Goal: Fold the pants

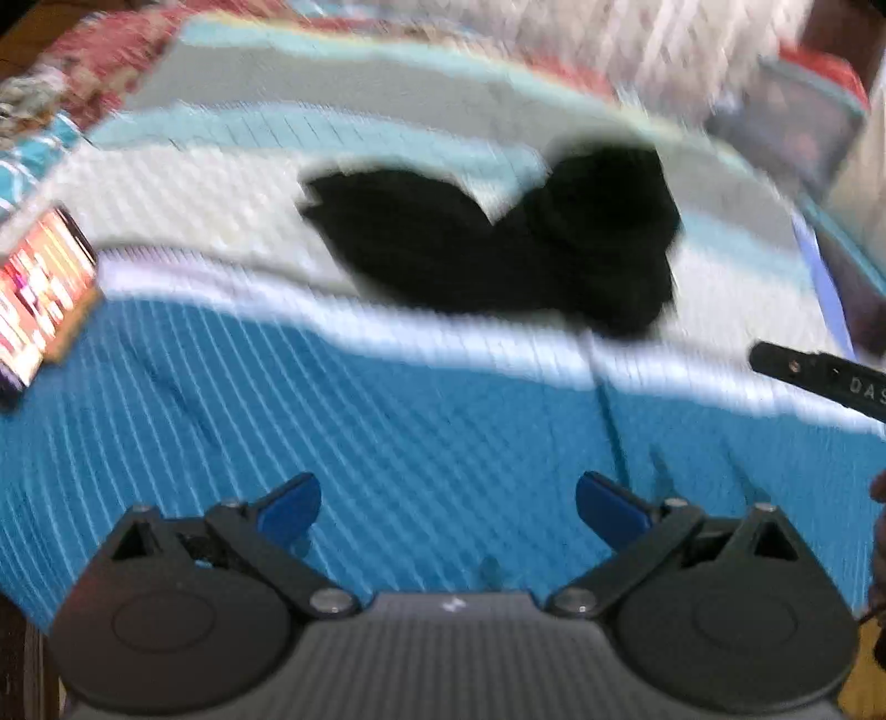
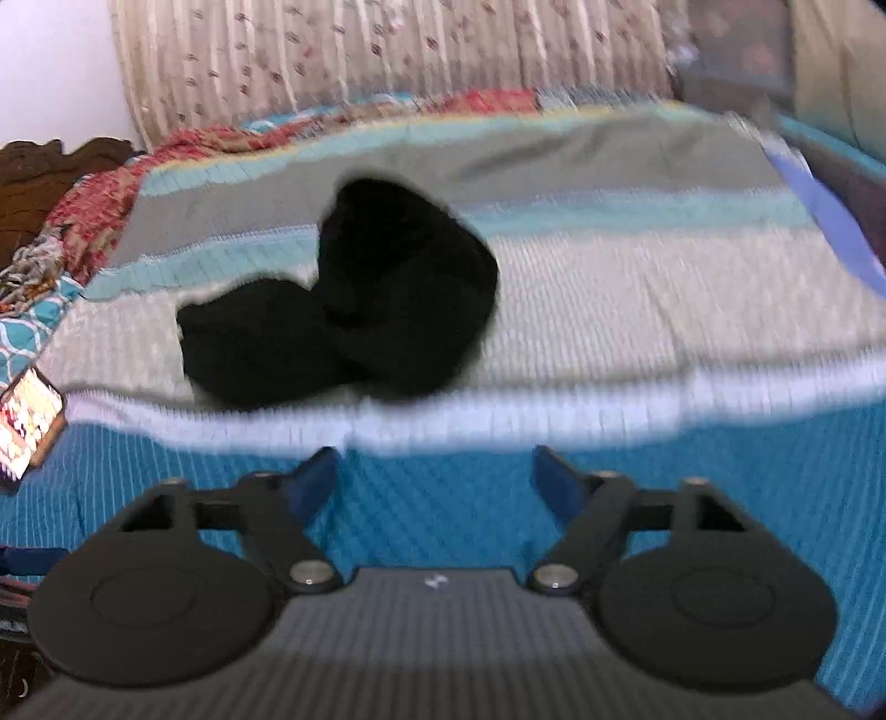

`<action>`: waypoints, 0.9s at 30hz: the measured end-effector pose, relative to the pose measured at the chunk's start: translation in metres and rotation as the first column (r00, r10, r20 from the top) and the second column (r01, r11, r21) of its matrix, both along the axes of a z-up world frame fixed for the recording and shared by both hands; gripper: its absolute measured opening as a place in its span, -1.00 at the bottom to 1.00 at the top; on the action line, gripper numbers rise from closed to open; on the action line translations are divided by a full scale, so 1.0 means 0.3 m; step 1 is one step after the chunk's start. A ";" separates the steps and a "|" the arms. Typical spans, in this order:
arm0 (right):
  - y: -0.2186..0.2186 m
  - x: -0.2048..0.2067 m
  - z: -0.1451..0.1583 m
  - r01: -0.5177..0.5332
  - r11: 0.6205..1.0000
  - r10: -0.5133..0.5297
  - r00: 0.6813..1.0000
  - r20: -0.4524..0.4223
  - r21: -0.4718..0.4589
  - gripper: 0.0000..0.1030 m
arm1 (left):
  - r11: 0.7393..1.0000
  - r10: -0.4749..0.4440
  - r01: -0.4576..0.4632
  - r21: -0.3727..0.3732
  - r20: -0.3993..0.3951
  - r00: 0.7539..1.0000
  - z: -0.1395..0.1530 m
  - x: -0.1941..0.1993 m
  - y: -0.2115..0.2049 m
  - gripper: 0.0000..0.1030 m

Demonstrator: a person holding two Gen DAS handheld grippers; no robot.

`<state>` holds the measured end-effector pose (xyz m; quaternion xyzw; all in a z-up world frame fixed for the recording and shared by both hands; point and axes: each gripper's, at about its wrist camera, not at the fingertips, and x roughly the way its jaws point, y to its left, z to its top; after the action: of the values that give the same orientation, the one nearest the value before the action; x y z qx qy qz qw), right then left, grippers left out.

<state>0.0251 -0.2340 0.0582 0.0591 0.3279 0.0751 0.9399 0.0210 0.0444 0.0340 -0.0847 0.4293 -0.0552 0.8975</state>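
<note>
Black pants (image 1: 498, 243) lie bunched in a dark heap on the striped bedspread, on its white and pale bands; the right wrist view shows the same pants (image 2: 343, 310) left of centre. My left gripper (image 1: 447, 509) is open above the blue band, well short of the pants, with nothing between its blue fingertips. My right gripper (image 2: 437, 482) is also open over the blue band, its jaws apart and empty, the pants lying beyond it to the left. A black finger of the right gripper (image 1: 819, 382) pokes in at the right edge of the left wrist view. Both views are blurred.
The bedspread (image 2: 637, 288) has blue, white, grey and teal stripes. A lit phone (image 1: 44, 299) lies at the bed's left edge, the phone (image 2: 27, 426) also showing in the right wrist view. A patterned quilt (image 2: 99, 205) is bunched far left, a curtain (image 2: 387, 50) hangs behind.
</note>
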 end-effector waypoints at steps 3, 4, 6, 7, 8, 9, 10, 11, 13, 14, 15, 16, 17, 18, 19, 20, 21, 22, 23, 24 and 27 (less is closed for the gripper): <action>0.071 0.126 0.043 -0.084 0.996 0.086 0.995 0.046 -0.042 0.33 | 0.998 0.058 -0.057 -0.016 0.049 0.997 0.035 0.092 0.073 0.98; 0.107 0.172 0.043 -0.117 0.992 0.120 0.991 0.052 -0.056 0.33 | 0.997 0.075 -0.074 -0.028 0.048 0.996 0.039 0.122 0.095 0.98; 0.176 0.263 0.018 -0.163 0.983 0.167 0.985 0.052 -0.080 0.34 | 0.994 0.103 -0.101 -0.046 0.044 0.994 0.039 0.182 0.128 0.99; 0.211 0.316 -0.013 -0.178 0.980 0.181 0.983 0.031 -0.092 0.34 | 0.992 0.117 -0.115 -0.046 0.042 0.992 0.033 0.215 0.144 0.99; 0.238 0.370 -0.052 -0.183 0.978 0.184 0.983 -0.001 -0.103 0.34 | 0.991 0.132 -0.130 -0.043 0.038 0.991 0.031 0.239 0.153 0.99; 0.259 0.415 -0.093 -0.179 0.977 0.176 0.984 -0.033 -0.120 0.34 | 0.988 0.148 -0.147 -0.042 0.034 0.988 0.022 0.255 0.167 1.00; 0.276 0.456 -0.140 -0.169 0.975 0.161 0.985 -0.065 -0.142 0.34 | 0.986 0.159 -0.157 -0.049 0.030 0.987 0.014 0.277 0.179 1.00; 0.285 0.500 -0.194 -0.159 0.973 0.143 0.984 -0.102 -0.166 0.33 | 0.986 0.161 -0.159 -0.056 0.028 0.987 0.006 0.285 0.189 1.00; 0.280 0.552 -0.272 -0.159 0.962 0.129 0.981 -0.146 -0.220 -0.09 | 0.986 0.157 -0.156 -0.065 0.015 0.987 -0.004 0.325 0.194 1.00; 0.250 0.560 -0.266 -0.160 0.961 0.133 0.983 -0.127 -0.227 -0.57 | 0.986 0.152 -0.151 -0.072 0.011 0.988 -0.008 0.348 0.191 1.00; 0.208 0.567 -0.235 -0.154 0.975 0.137 0.984 -0.112 -0.158 -0.70 | 0.987 0.143 -0.142 -0.076 0.006 0.990 -0.013 0.389 0.188 0.99; 0.135 0.570 -0.187 -0.104 0.993 0.099 0.992 -0.076 -0.064 -0.70 | 0.987 0.139 -0.138 -0.077 0.005 0.990 -0.016 0.417 0.183 0.99; 0.066 0.568 -0.136 -0.043 0.999 0.042 0.999 -0.031 -0.028 -0.71 | 0.988 0.135 -0.135 -0.075 0.005 0.991 -0.023 0.446 0.175 0.99; 0.008 0.564 -0.091 0.018 1.000 -0.018 1.000 0.012 -0.012 -0.71 | 0.989 0.130 -0.129 -0.072 0.003 0.992 -0.034 0.478 0.165 0.99; -0.086 0.553 -0.045 0.098 0.995 -0.099 0.994 0.050 0.027 -0.72 | 0.990 0.126 -0.126 -0.070 -0.003 0.992 -0.046 0.517 0.156 0.99; -0.157 0.537 -0.021 0.162 0.985 -0.166 0.984 0.068 0.058 -0.72 | 0.989 0.128 -0.128 -0.069 -0.012 0.992 -0.052 0.540 0.142 0.99; -0.250 0.518 0.000 0.248 0.966 -0.254 0.964 0.078 0.079 -0.72 | 0.988 0.131 -0.132 -0.076 -0.019 0.991 -0.062 0.563 0.132 0.99; -0.323 0.503 0.003 0.312 0.946 -0.318 0.946 0.067 0.086 -0.70 | 0.987 0.131 -0.133 -0.087 -0.022 0.991 -0.072 0.584 0.123 0.99; -0.395 0.487 -0.001 0.375 0.922 -0.380 0.924 0.043 0.096 -0.57 | 0.987 0.131 -0.133 -0.091 -0.026 0.991 -0.083 0.602 0.114 0.97; -0.465 0.462 -0.013 0.435 0.894 -0.439 0.898 0.017 0.103 -0.44 | 0.987 0.133 -0.136 -0.091 -0.036 0.990 -0.093 0.616 0.104 0.89; -0.547 0.392 -0.045 0.494 0.867 -0.495 0.869 0.002 0.070 -0.33 | 0.986 0.122 -0.128 -0.106 -0.066 0.990 -0.125 0.652 0.083 0.71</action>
<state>0.1425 -0.3980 0.0445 0.1719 0.2898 -0.1562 0.9285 0.2165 0.0693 -0.0036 -0.1624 0.4460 -0.0199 0.8800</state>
